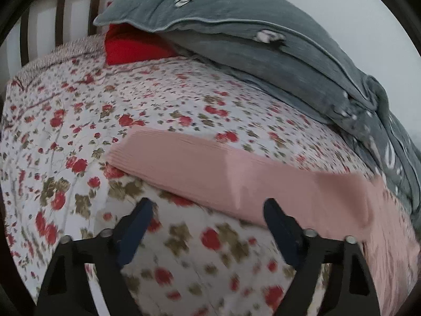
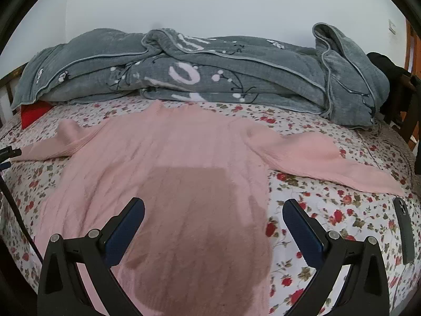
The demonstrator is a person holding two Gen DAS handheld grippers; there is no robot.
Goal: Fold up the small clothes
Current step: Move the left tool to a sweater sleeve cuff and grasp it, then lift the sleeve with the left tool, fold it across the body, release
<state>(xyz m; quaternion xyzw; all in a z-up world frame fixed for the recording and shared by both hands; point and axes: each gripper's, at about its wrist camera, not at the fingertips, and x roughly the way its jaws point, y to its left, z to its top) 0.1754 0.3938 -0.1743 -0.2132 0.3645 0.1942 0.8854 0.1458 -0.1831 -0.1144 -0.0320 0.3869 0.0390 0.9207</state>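
A pink ribbed sweater (image 2: 171, 152) lies flat on the floral bedsheet (image 2: 310, 210), body toward me, both sleeves spread out to the sides. My right gripper (image 2: 213, 208) is open and empty, hovering over the sweater's lower body and right edge. In the left wrist view the sweater's left sleeve (image 1: 210, 163) stretches across the sheet. My left gripper (image 1: 208, 208) is open and empty just in front of the sleeve, its right finger near the sleeve's near edge.
A bunched grey blanket (image 2: 210, 73) lies along the back of the bed; it also shows in the left wrist view (image 1: 250, 42). A red pillow (image 1: 131, 47) lies under it by the slatted headboard (image 1: 52, 10). A dark phone (image 2: 404, 226) lies at the right.
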